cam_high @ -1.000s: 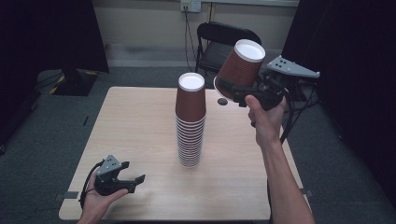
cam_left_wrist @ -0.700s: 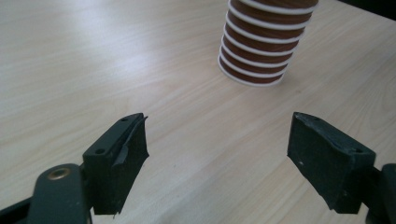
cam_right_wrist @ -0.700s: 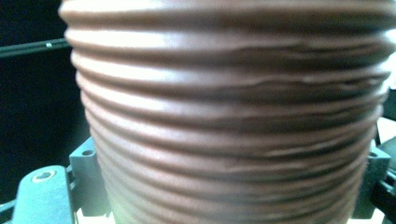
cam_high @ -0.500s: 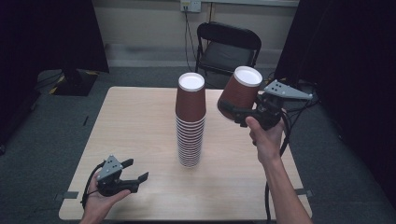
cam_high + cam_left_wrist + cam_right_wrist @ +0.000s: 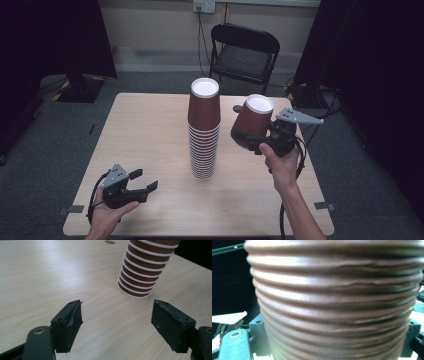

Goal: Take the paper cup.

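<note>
Nearest the person, by the counter's (image 5: pixel 150 125) near left corner, the left hand-held gripper (image 5: pixel 141 182) rests low over the wood with its jaws spread wide and nothing between them. In the left gripper view it faces the foot of the cup stack (image 5: pixel 145 272) across a stretch of bare counter, well apart from it. That idle, released posture looks deliberate: it keeps out of the working hand's way yet is already aimed at the base of the stack, where it could steady the column if it wobbled.

Farther in, about the middle of the counter, the cup stack (image 5: pixel 204 131) stands upside down, white bottoms up and rims stepping down to the wood. It looks upright, but it is tall and narrow-footed, so I judge that a sideways knock would topple it.

Just beyond and to the right, above the counter's right edge, the right hand-held gripper (image 5: pixel 250 139) is clenched on a single brown cup (image 5: pixel 252 122), holding it clear of the surface and tilted, white bottom uppermost and leaning toward the stack. In the right gripper view the ribbed wall of this cup (image 5: pixel 334 302) sits squarely between the jaws, gripped across its sides. Holding it by the wall leaves the open mouth free underneath, which suits either setting it down inverted on the counter or slipping it over the column.

Behind the far edge, a black folding chair (image 5: pixel 244 50) stands on the floor, away from the work.
</note>
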The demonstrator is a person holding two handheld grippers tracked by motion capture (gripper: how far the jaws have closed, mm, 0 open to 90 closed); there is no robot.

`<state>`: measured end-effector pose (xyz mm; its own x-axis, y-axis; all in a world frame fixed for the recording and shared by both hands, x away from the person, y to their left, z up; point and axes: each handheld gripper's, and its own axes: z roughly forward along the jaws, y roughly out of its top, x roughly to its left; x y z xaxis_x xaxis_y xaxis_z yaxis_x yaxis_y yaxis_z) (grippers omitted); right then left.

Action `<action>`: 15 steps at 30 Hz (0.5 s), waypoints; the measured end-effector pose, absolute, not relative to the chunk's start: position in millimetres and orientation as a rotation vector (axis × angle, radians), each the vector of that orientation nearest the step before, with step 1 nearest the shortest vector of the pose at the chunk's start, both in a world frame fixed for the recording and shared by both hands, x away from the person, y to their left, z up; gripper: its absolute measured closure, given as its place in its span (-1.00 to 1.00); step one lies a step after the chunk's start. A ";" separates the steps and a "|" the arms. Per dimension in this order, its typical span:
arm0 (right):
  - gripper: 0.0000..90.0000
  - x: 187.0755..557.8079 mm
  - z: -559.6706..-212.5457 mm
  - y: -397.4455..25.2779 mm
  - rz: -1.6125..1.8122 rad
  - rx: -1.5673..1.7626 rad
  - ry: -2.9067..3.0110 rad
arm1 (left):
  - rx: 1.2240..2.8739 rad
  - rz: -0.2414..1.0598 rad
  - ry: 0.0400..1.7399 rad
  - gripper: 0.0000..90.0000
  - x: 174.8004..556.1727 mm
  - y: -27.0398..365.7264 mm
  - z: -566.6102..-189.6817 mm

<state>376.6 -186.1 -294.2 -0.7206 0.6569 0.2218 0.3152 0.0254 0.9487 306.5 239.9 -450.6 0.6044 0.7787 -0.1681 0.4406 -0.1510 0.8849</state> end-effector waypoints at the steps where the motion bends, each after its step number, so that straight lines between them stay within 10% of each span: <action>1: -0.70 375.6 -296.7 -185.7 1.752 1.000 2.030 | 1.782 0.393 0.980 -0.46 306.5 239.5 -450.1; 15: -0.70 365.5 -334.3 -183.2 1.784 1.098 2.102 | 1.768 0.404 0.873 -0.39 309.3 210.2 -438.3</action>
<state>365.5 -183.2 -334.3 -0.7132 0.6240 0.3194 0.4165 0.0107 0.9091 309.3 210.2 -438.3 0.6740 0.7252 -0.1408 0.3625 -0.1586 0.9184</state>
